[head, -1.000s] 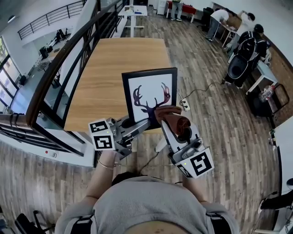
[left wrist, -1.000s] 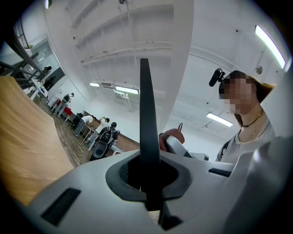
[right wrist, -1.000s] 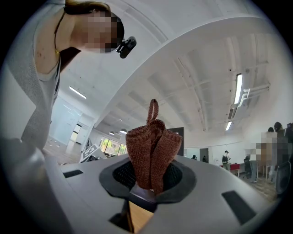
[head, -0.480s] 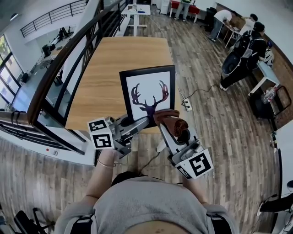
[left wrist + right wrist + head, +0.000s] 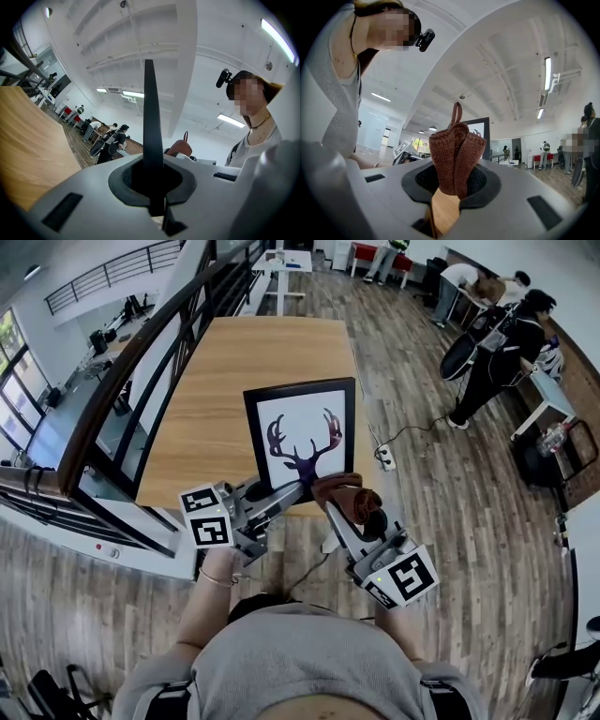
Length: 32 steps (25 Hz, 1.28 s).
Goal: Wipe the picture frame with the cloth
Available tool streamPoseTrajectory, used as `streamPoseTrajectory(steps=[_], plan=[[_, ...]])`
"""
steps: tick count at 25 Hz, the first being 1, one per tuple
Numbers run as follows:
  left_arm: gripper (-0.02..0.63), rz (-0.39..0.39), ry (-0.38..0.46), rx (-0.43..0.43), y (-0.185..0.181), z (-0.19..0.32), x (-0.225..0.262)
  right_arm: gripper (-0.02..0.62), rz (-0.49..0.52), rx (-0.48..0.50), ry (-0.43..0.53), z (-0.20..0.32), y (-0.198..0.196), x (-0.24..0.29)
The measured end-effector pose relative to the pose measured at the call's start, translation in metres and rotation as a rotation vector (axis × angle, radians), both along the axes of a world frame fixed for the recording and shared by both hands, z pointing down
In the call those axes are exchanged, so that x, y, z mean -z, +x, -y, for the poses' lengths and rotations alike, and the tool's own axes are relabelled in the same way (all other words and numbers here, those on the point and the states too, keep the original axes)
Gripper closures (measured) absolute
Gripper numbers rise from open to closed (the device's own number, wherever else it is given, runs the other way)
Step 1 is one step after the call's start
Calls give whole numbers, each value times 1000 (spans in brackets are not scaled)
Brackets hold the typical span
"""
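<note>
Two firm grips: left gripper (image 5: 292,489) on picture frame (image 5: 302,427), right gripper (image 5: 332,500) on cloth (image 5: 357,502), now lower; downward wipe stroke apparently finishing.

Wooden table (image 5: 234,381) stands on plank floor (image 5: 441,512), power strip (image 5: 383,459) lying nearby.

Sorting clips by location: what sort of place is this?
Likely an open-plan office or lab on an upper level: a railing overlooks desks with monitors below, and people stand at work tables across the wood floor.
</note>
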State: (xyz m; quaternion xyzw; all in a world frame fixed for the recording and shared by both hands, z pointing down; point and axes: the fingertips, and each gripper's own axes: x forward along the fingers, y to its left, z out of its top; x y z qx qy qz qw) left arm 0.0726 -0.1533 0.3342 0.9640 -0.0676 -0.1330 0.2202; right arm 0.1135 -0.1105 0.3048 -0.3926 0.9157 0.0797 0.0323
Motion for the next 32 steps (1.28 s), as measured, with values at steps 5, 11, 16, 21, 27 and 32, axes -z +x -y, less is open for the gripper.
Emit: streamPoseTrajectory(steps=[5,11,16,21,27,32], plan=[[589,19,0,13,1,3,-4,499,-10,15,-35,1,0,-8],[589,25,-19,14,-12,11,-10,499,-64,60,-79,-1,-12,-14],[589,-5,-44,12,-68,23,-9,499,-99,95,-107,-3,-67,-10],[589,4,-82,13,-66,25,-17,499,-83,72,-84,-8,-60,8],[589,37,-180,-12,-65,39,-53,499,25,30,-102,18,-59,11],[589,47,-292,-20,-75,45,-94,499,68,1,-141,36,-65,-2]])
